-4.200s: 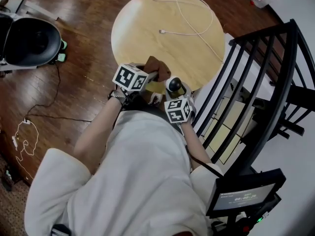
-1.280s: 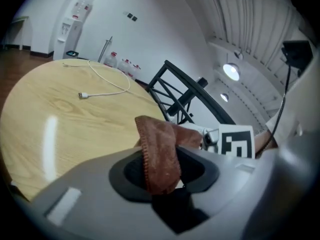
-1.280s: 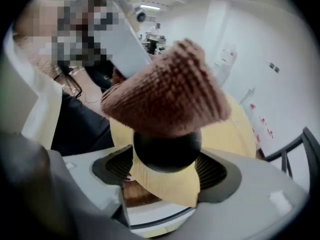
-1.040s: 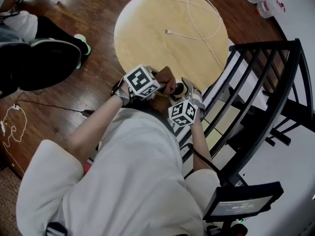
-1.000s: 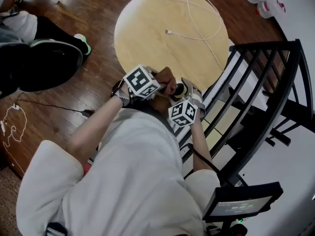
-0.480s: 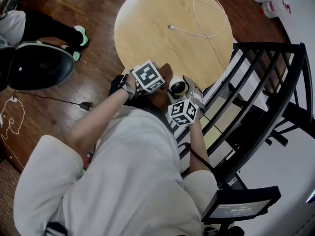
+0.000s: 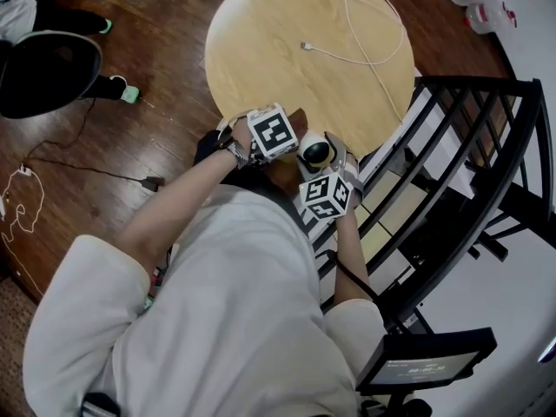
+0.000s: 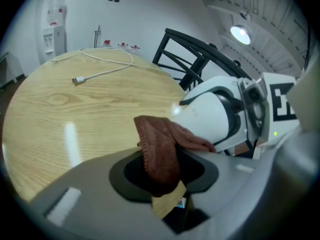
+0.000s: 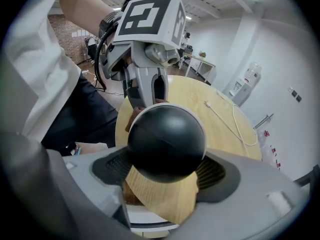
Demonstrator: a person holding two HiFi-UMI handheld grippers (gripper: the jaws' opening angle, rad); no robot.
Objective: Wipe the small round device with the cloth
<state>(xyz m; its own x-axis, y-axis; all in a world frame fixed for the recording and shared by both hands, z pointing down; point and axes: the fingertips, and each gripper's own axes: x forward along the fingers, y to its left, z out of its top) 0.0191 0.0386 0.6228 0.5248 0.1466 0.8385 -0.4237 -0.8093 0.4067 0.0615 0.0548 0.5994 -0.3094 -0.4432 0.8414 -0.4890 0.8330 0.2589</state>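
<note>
Brown, fuzzy cloth (image 8: 159,151) was pinched in the left tool (image 8: 165,176). Its jaws were closed on a bunched fold, and the loose end flopped toward 2 o'clock, lying against the white shell of the small round device (image 8: 212,116). The right tool (image 9: 165,176) was clamped on that device from the other side, with the dark dome sitting squarely between its jaws and facing back at its camera.

From the head view, the device sat at the 6 o'clock edge of the tabletop (image 7: 287,50), closest to the person, with the two tools meeting over it. I couldn't tell whether it was resting on the wood or held just off it.

Progress-wise I'd call this mid-wipe. Both things were gripped and the cloth was in contact with one flank of the shell, so the setup part looked done. No idea how much of the surface had been covered, since no dirt or streaks showed either way. My guess is the dome face and the far side were left, because the cloth wasn't on those.

Materials:
- The cloth looked soft and nappy with a stitched hem, the kind that drapes and bunches.
- The device was a smooth ball, with a hard matte white casing, a dark band and a glossy black dome throwing highlights.
- The tabletop was pale, round wood grain with a slight sheen.
- A thin white cable (image 7: 365,24) looped loosely out at 1 o'clock, well apart from the action.
- A black metal frame (image 7: 473,137) stood off at 3 o'clock
</note>
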